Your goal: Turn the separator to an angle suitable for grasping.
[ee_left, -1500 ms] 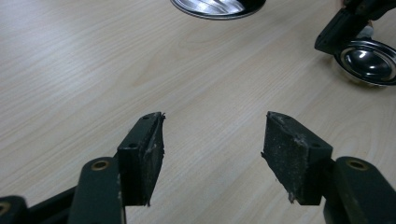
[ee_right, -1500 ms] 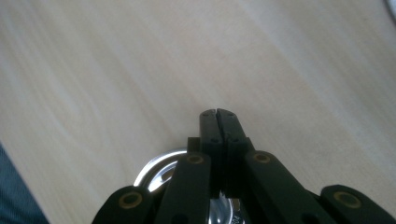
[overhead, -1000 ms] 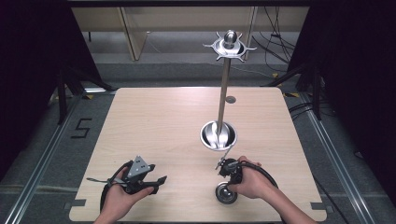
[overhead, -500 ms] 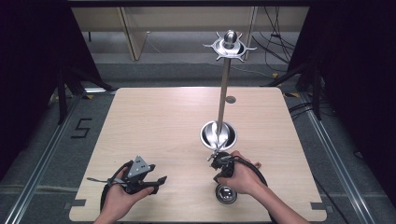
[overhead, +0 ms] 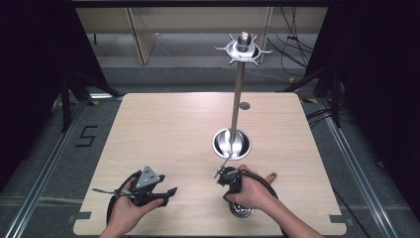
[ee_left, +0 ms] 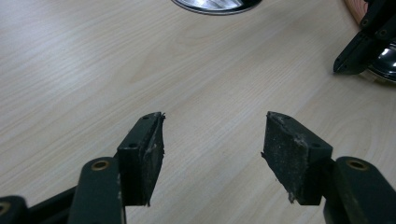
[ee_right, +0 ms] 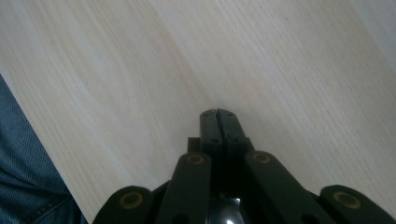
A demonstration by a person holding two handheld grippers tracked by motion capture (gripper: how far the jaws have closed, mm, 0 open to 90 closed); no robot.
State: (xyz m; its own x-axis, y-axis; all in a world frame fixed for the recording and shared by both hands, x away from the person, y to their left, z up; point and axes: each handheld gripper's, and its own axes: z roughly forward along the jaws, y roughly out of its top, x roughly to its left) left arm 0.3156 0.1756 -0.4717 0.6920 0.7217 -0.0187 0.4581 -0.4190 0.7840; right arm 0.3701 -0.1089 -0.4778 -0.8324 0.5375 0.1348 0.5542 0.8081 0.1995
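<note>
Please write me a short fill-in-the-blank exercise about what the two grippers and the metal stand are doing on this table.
1. The left gripper has its jaws ____.
2. The right gripper has its jaws ____.
3. The metal stand rises from a round ____ base.
4. Everything rests on a light ____ table.

Missing words: open; shut; metal; wooden

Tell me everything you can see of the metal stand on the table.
The metal stand is shiny, silver-coloured metal: a round dished base resting on the wooden table, right of centre, a slim upright pole, and a top disc with short radial prongs and a ball knob. The prongs are empty. The right gripper sits close before the base; contact is unclear.
</note>
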